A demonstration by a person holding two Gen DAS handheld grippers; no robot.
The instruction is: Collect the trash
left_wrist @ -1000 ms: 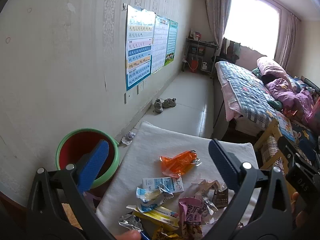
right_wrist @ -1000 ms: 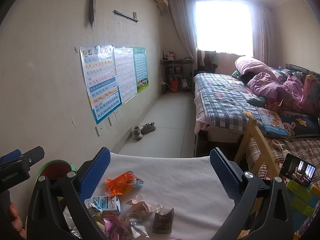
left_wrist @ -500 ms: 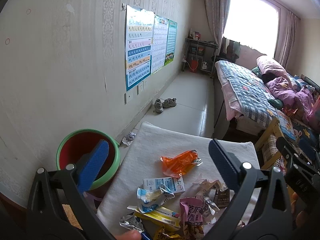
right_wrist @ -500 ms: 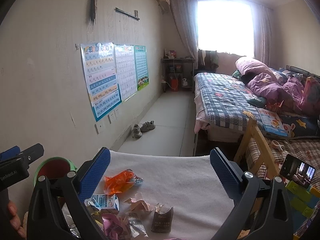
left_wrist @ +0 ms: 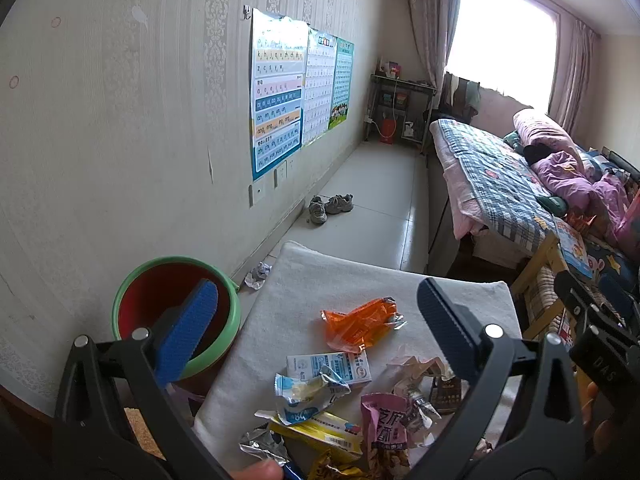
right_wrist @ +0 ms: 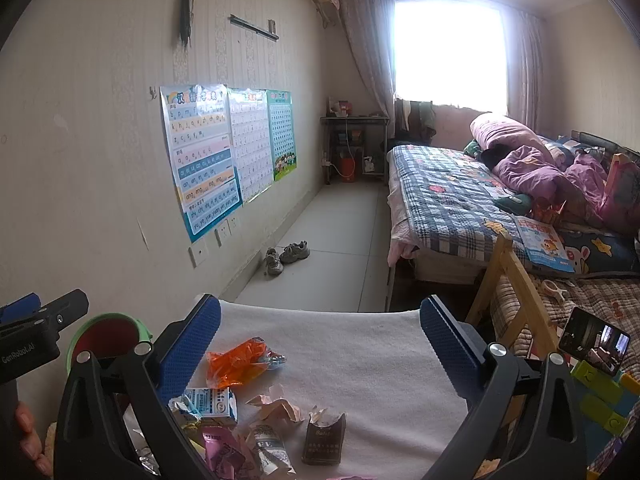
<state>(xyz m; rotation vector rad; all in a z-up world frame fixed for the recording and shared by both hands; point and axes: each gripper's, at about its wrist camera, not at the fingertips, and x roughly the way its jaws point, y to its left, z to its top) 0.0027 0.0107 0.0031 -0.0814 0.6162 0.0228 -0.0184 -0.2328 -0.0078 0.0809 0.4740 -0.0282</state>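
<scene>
Several wrappers lie on a white-clothed table (left_wrist: 328,280): an orange wrapper (left_wrist: 360,322), a white-blue milk carton (left_wrist: 330,366), a blue-white wrapper (left_wrist: 308,394), a yellow wrapper (left_wrist: 320,432), a pink wrapper (left_wrist: 386,424). A green-rimmed red bin (left_wrist: 140,300) stands left of the table. My left gripper (left_wrist: 316,332) is open and empty above the pile. My right gripper (right_wrist: 320,344) is open and empty above the table (right_wrist: 360,344); the orange wrapper (right_wrist: 236,364), the carton (right_wrist: 212,400), a crumpled pink paper (right_wrist: 280,406) and a dark torn packet (right_wrist: 324,440) lie below it. The bin (right_wrist: 104,336) shows at left.
A crumpled wrapper (left_wrist: 258,274) lies on the floor by the wall. Shoes (left_wrist: 330,206) sit farther along the floor. A bed (right_wrist: 460,200) and a wooden frame (right_wrist: 516,276) stand at right. A phone (right_wrist: 594,340) is at the right edge.
The left view has barely shifted. The right gripper has risen slightly and drawn back, showing a little more of the pile.
</scene>
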